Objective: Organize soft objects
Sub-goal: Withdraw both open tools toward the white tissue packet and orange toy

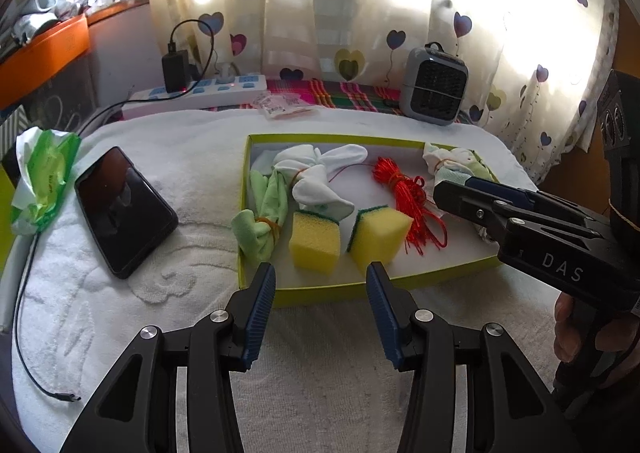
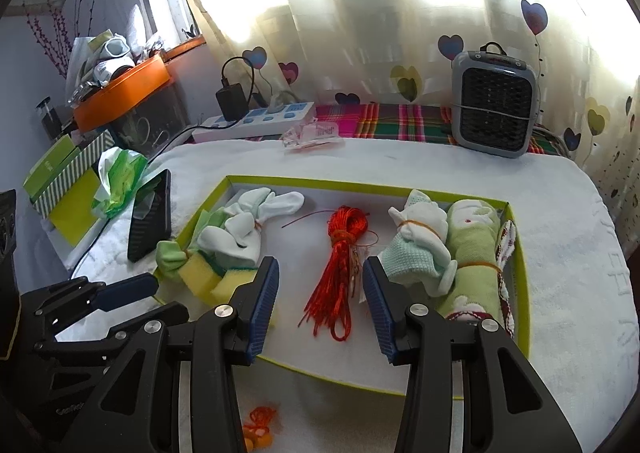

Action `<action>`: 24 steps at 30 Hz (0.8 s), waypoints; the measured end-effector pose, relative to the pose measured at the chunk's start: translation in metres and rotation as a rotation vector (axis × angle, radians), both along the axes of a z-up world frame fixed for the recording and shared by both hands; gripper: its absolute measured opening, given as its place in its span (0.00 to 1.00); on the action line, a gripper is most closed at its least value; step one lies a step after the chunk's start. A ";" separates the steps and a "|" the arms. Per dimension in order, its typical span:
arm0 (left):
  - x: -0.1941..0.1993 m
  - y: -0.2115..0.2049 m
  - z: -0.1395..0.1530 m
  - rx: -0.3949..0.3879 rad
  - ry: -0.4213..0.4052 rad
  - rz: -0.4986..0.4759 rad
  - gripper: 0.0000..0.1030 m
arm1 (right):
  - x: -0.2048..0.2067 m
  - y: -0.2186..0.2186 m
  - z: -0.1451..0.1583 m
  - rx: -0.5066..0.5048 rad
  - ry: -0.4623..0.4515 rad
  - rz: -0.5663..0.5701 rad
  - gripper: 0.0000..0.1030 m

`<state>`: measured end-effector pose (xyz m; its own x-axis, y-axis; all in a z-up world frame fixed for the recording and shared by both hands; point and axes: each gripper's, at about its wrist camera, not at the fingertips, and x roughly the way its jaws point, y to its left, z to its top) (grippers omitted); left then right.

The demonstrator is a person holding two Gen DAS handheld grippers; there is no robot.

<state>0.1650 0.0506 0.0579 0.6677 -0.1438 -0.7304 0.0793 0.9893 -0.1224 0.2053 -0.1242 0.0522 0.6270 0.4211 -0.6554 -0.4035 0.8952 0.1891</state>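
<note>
A shallow green-rimmed box [image 1: 256, 295] [image 2: 524, 313] lies on a white towel. In it are two yellow sponges [image 1: 315, 241] [image 1: 380, 233], a green sock bundle [image 1: 262, 219], a white sock bundle [image 1: 320, 177] [image 2: 248, 229], a red cord bundle [image 1: 412, 201] [image 2: 338, 269], a white-and-mint bundle [image 2: 418, 249] and a green rolled towel [image 2: 474, 253]. My left gripper [image 1: 321, 311] is open and empty just before the box's near rim. My right gripper [image 2: 321, 305] is open and empty above the red cord; it also shows in the left wrist view [image 1: 460, 193].
A black phone [image 1: 124, 211] and a green tissue pack [image 1: 44, 181] lie left of the box. A power strip [image 1: 200, 93], a grey heater [image 1: 434, 85] and a plastic packet [image 1: 280, 105] stand at the back. A small orange item [image 2: 258, 429] lies on the towel near me.
</note>
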 end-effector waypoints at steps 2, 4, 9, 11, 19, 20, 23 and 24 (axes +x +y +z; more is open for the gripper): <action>-0.004 0.000 0.001 -0.001 0.003 0.003 0.45 | -0.004 -0.001 0.002 0.002 -0.004 -0.001 0.44; -0.008 -0.001 0.002 -0.003 0.002 0.002 0.45 | -0.009 -0.003 0.003 0.009 -0.008 -0.003 0.44; -0.017 -0.001 0.004 -0.012 -0.003 0.007 0.45 | -0.021 -0.007 0.004 0.017 -0.010 -0.008 0.44; -0.022 -0.001 0.005 -0.018 -0.007 0.004 0.45 | -0.025 -0.010 0.004 0.023 -0.012 -0.011 0.44; -0.036 -0.001 0.004 -0.044 -0.005 -0.005 0.45 | -0.042 -0.023 0.004 0.046 -0.014 -0.022 0.44; -0.038 -0.002 0.003 -0.047 -0.004 -0.013 0.45 | -0.044 -0.024 0.004 0.046 -0.013 -0.022 0.44; -0.041 -0.007 -0.002 -0.055 0.018 -0.039 0.45 | -0.050 -0.029 0.001 0.052 -0.006 -0.026 0.44; -0.042 -0.010 -0.004 -0.058 0.028 -0.054 0.45 | -0.053 -0.031 0.000 0.055 -0.002 -0.027 0.44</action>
